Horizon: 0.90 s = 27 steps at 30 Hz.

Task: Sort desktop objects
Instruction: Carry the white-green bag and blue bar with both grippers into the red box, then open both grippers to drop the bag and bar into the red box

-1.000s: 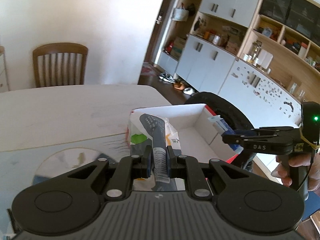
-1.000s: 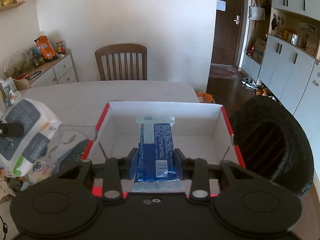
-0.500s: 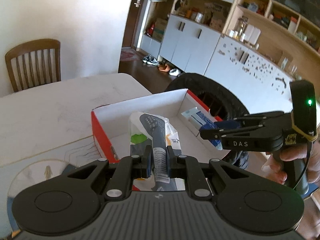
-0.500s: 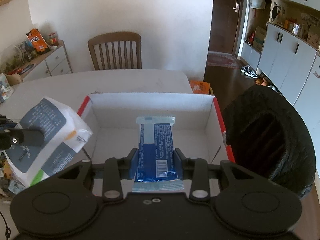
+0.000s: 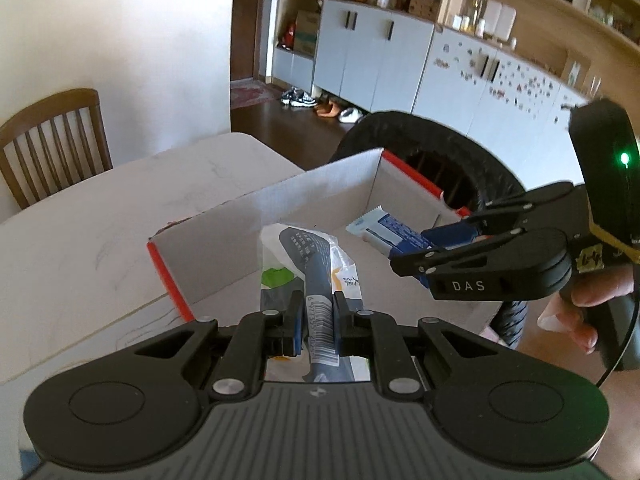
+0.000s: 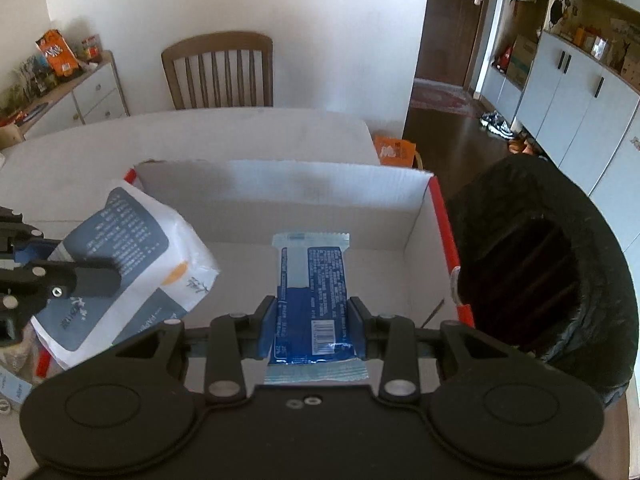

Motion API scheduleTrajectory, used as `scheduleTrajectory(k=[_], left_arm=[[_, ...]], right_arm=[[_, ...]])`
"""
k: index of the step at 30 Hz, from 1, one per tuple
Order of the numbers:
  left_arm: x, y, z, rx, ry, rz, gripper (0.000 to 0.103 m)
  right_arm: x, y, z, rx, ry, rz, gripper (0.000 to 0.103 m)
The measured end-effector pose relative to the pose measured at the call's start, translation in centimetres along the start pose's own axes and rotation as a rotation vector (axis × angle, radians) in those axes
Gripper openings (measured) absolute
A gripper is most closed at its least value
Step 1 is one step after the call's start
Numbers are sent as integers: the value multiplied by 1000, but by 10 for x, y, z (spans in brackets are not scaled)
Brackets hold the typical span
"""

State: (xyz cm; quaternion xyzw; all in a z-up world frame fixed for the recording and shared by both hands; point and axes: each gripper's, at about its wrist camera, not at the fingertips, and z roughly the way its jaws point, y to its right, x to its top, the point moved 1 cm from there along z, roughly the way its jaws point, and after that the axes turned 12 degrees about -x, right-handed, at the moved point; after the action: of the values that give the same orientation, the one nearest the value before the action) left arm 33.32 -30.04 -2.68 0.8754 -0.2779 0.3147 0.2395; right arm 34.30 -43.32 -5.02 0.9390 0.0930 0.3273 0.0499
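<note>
1. The left gripper [image 5: 316, 320] is clamped on a tissue pack [image 5: 308, 264], a white and grey soft packet with a green patch and a barcode strip running between the pads.
2. In the right wrist view the same tissue pack [image 6: 132, 264] hangs tilted over the left rim of the cardboard box [image 6: 280, 196], partly above the box floor and partly outside that wall.
3. The right gripper [image 6: 312, 324] is clamped on a blue snack bar [image 6: 312, 296], a flat blue and white wrapper with crimped ends, gripped near its barcode end.
4. The blue snack bar [image 5: 384, 232] reaches out over the inside of the box, nearer its right wall; whether its far end touches the floor of the box cannot be told.
5. The cardboard box [image 5: 312, 196] is open-topped, white inside with red outer edges, and stands at the right edge of the pale tabletop [image 5: 120, 216].
6. A person's hand [image 5: 584, 304] holds the handle of the right gripper [image 5: 452, 248], seen from the side in the left wrist view.
7. A black bin [image 6: 532, 264] lined with a dark bag stands just beside the right wall of the box, off the tabletop.
8. A wooden chair [image 6: 220, 72] stands at the far edge of the tabletop, against the white wall.
</note>
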Motion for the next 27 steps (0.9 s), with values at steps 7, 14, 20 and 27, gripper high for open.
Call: scheduleTrajectory(k=[7,14,20,27], left_arm=[[1,-3,31,39,-74,46,13],[6,-11,53,35,-135,22,13],[6,-18,65,27,-182,-10,13],[-2,-24,75,10,-241,-50,13]], right_arm=[[0,-7,26,20,-44,-31,36],[-3,-10,52,34,-128,-50,36],[-9,-9,64,42,-182,-56,36],[-15,-7,70,47,-222,-58,36]])
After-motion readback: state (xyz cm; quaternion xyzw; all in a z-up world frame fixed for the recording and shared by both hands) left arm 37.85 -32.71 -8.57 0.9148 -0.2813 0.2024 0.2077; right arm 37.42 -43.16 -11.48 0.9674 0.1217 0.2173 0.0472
